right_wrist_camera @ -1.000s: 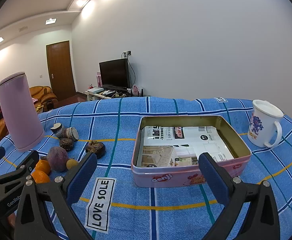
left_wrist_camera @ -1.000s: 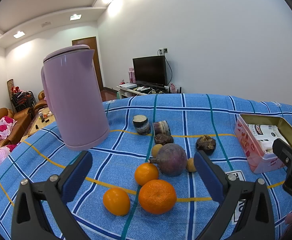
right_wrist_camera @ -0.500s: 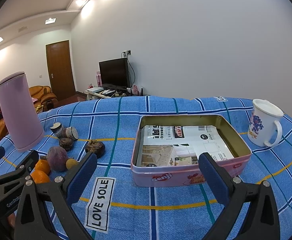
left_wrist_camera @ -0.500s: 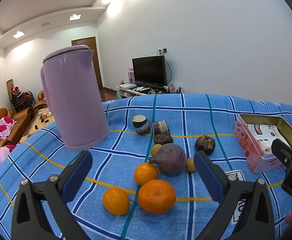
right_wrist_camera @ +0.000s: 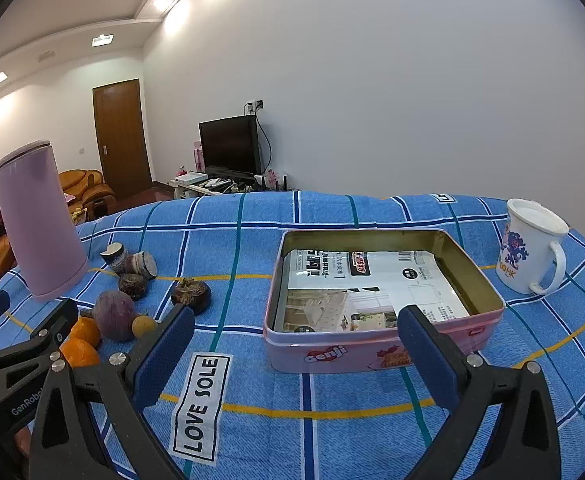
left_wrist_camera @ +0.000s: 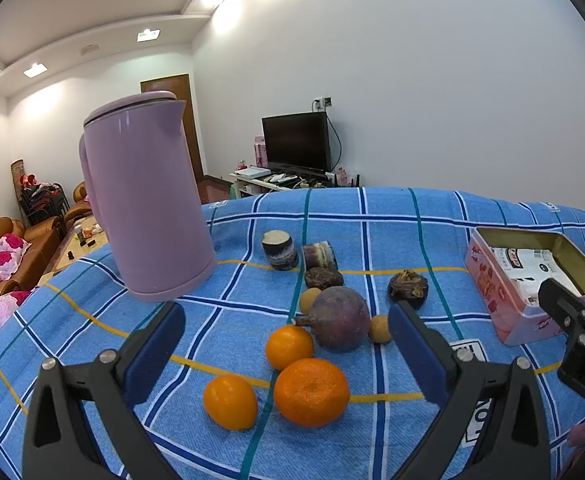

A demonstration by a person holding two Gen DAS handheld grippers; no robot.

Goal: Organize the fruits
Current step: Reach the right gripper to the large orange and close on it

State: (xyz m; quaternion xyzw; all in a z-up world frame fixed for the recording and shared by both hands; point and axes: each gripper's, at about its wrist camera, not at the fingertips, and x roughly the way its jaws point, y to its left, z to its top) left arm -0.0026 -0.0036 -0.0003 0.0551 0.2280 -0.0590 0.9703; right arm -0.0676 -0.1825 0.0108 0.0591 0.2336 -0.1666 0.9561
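Three oranges lie on the blue checked cloth: a large one (left_wrist_camera: 311,392), a small one (left_wrist_camera: 230,401) to its left and another (left_wrist_camera: 289,347) behind. A big purple round fruit (left_wrist_camera: 339,318) sits behind them with two small yellow-brown fruits (left_wrist_camera: 379,329) beside it, then dark brown fruits (left_wrist_camera: 407,286) and two cut cane pieces (left_wrist_camera: 279,245). My left gripper (left_wrist_camera: 286,354) hangs open just above the oranges, holding nothing. An open pink tin (right_wrist_camera: 384,354) lined with printed paper stands before my right gripper (right_wrist_camera: 296,354), which is open and empty. The fruit pile (right_wrist_camera: 114,314) shows left of it.
A tall lilac kettle (left_wrist_camera: 144,196) stands at the left behind the fruit. A white mug (right_wrist_camera: 530,246) with a blue print sits right of the tin. A "LOVE SOLE" label (right_wrist_camera: 200,408) is sewn on the cloth. Behind the table are a TV, sofas and a door.
Nothing has visibly moved beyond a slight drift of the views; both grippers stay open and the fruits lie as before.
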